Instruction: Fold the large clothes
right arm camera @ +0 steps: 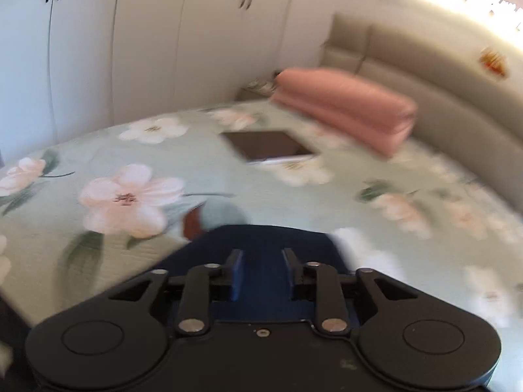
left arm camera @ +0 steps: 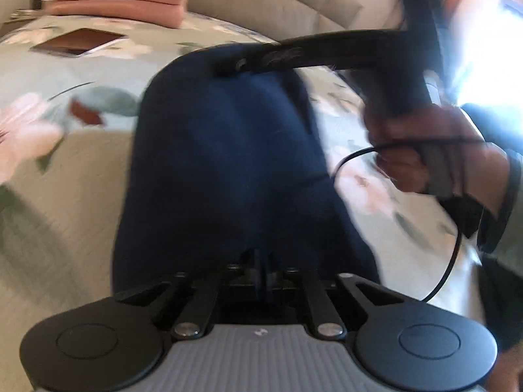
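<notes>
Pinching navy garment [left arm camera: 222, 163] on the flowered bed [left arm camera: 65, 170], left tongs [left arm camera: 261, 272] closed on the cloth; right tongs [right arm camera: 261, 263] parted above it, gripping nothing.

A navy-blue garment [left arm camera: 222, 150] is seen on a pale green bedspread [right arm camera: 294, 192] patterned with pink and white flowers. Salmon-pink folded blankets [right arm camera: 346, 111] are seen by a beige headboard [right arm camera: 441, 75].
</notes>
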Demonstrator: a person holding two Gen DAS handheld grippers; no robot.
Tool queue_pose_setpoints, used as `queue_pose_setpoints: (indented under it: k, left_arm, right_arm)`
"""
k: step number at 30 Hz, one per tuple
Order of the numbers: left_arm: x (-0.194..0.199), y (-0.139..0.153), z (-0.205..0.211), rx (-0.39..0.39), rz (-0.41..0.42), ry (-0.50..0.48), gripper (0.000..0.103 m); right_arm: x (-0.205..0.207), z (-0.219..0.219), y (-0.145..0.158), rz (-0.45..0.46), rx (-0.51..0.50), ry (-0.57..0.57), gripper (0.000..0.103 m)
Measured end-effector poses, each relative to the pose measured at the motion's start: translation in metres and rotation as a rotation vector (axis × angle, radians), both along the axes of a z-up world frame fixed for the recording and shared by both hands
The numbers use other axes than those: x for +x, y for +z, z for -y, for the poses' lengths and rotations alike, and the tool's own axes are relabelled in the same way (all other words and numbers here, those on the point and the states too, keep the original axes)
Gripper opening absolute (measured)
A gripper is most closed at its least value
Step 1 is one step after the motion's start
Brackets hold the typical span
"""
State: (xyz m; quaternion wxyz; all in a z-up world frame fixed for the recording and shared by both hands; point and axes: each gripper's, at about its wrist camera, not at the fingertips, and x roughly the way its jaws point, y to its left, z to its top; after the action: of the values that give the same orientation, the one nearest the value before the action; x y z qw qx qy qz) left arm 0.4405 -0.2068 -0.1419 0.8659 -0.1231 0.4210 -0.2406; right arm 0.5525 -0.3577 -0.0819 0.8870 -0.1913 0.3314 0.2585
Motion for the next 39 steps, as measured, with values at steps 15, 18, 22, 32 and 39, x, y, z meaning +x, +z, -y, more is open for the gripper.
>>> queue_pose_setpoints:
  k: [15, 18, 22, 32, 39]
  left_arm:
    - [-0.010, 0.042, -0.039, -0.066, -0.054, -0.117, 0.019]
    - [-0.001, 0.058, -0.042, -0.067, 0.012, -0.101, 0.026]
    - [0.035, 0.020, -0.027, -0.030, -0.090, -0.076, 0.012]
    - [0.013, -0.004, -0.064, -0.159, -0.166, -0.094, 0.004]
    - [0.003, 0.025, -0.102, -0.307, -0.103, -0.011, 0.067]
  right_arm:
    - [-0.023, 0.108, -0.023, -0.065, -0.059, -0.340, 0.040]
    - [-0.044, 0.094, 0.011, -0.054, 0.094, -0.297, 0.027]
    - [-0.062, 0.057, 0.003, -0.141, 0.140, -0.249, 0.011]
    - [-0.107, 0.050, -0.055, -0.196, -0.089, -0.369, 0.011]
    - [-0.133, 0.057, -0.009, -0.196, 0.029, -0.421, 0.031]
